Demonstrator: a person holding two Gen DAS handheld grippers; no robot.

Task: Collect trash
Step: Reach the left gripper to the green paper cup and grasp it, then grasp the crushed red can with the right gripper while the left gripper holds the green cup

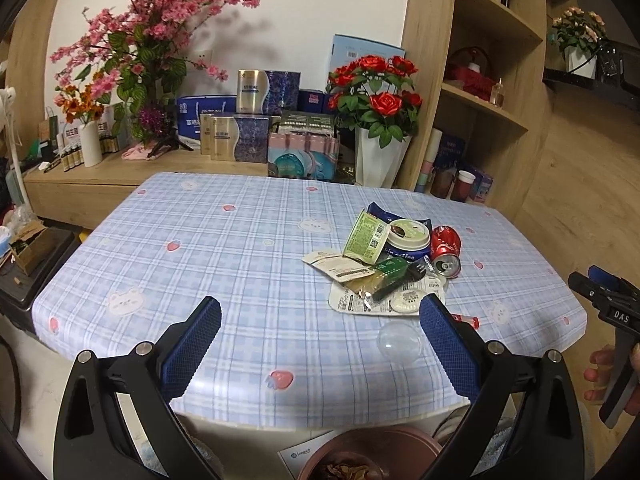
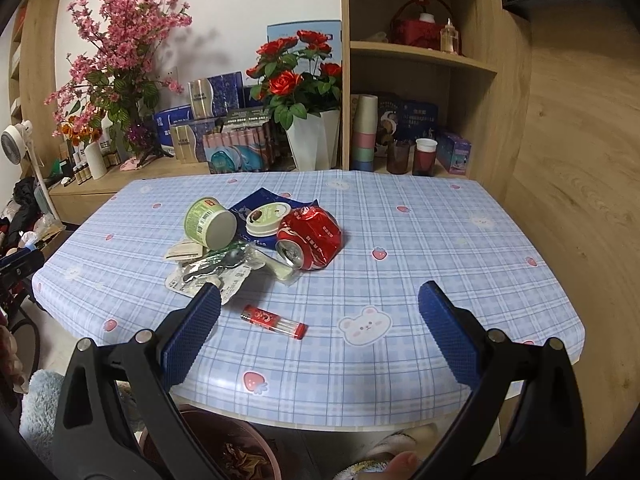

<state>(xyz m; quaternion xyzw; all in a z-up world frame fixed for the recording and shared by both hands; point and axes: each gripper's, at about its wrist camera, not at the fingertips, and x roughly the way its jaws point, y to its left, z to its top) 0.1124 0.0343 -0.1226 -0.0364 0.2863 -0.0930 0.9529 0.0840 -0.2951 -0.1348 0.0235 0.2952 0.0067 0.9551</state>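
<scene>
Both grippers hang released, blue pads spread wide and holding nothing, over the near edge of the blue plaid-covered table [image 2: 420, 240]. Below the right gripper [image 2: 319, 300] sits a brown round bin [image 2: 224, 436]. Just ahead of its left pad lies a red plastic lighter [image 2: 274, 321]. Further on, the trash heap: a crushed red soda can [image 2: 310, 238], a green paper cup on its side [image 2: 209, 223], crumpled wrappers [image 2: 208, 276]. From the left gripper [image 1: 320, 316] the heap lies ahead and right, a clear plastic dome lid [image 1: 399, 340] nearer.

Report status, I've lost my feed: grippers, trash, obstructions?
Left gripper open, right gripper open, both empty. Trash pile, crushed red can, lighter untouched on table. Nothing blocking.
</scene>
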